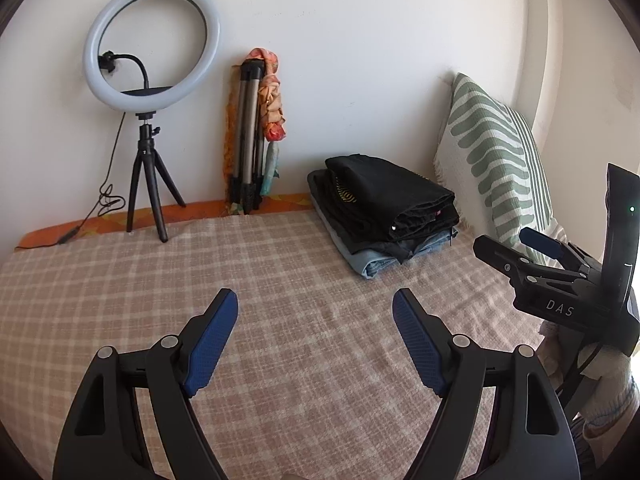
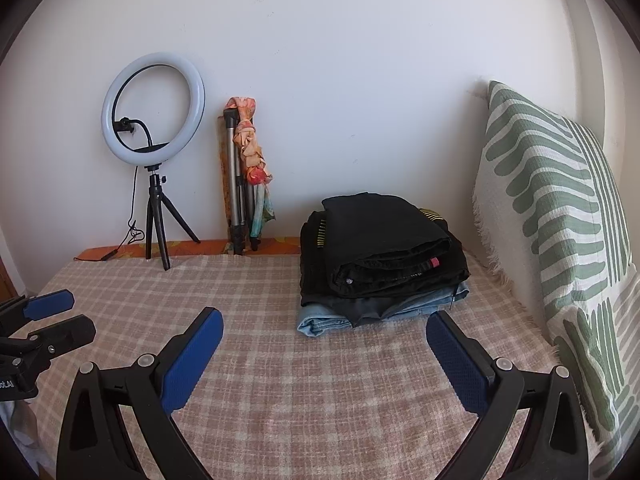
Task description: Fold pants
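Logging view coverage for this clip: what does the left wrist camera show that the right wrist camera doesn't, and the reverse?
Only the left wrist view shows the right claw from the side, with its camera housing marked DAS, at the right edge.

Only the right wrist view shows the left claw from the side, at the left edge, and more of the green-patterned pillow.

Both show open claws over the checked bedspread, the stack of folded pants with a black pair on top and light denim at the bottom, the ring light on its tripod, and a folded tripod against the wall.
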`<state>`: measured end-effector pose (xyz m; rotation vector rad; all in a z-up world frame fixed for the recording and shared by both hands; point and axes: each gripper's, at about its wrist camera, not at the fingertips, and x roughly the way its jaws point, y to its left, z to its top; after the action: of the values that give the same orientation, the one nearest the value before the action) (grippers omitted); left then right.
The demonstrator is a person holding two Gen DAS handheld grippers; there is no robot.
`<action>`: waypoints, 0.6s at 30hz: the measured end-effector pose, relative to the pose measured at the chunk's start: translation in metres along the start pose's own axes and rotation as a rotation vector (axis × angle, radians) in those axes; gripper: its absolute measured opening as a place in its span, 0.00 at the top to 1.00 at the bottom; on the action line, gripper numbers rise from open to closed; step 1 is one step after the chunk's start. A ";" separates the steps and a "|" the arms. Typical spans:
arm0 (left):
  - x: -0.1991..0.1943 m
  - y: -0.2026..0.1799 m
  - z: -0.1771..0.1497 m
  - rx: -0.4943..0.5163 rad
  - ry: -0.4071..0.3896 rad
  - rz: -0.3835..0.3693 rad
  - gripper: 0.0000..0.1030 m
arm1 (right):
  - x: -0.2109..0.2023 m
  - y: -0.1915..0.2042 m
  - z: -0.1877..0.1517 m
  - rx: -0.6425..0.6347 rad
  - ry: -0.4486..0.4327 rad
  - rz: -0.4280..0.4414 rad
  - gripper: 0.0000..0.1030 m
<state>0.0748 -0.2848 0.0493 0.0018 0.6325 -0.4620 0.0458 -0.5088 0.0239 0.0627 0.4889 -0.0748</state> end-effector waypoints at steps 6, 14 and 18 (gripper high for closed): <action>0.004 0.007 -0.008 0.000 0.016 0.017 0.22 | 0.008 0.004 -0.005 -0.010 0.007 0.001 0.00; 0.005 0.015 -0.015 0.000 0.033 0.041 0.22 | 0.008 0.007 0.000 -0.016 -0.014 -0.002 0.00; 0.004 0.014 -0.016 0.006 0.032 0.043 0.22 | 0.011 0.008 0.000 -0.009 -0.009 -0.001 0.00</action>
<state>0.0749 -0.2715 0.0324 0.0281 0.6616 -0.4227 0.0560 -0.5016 0.0188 0.0537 0.4804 -0.0742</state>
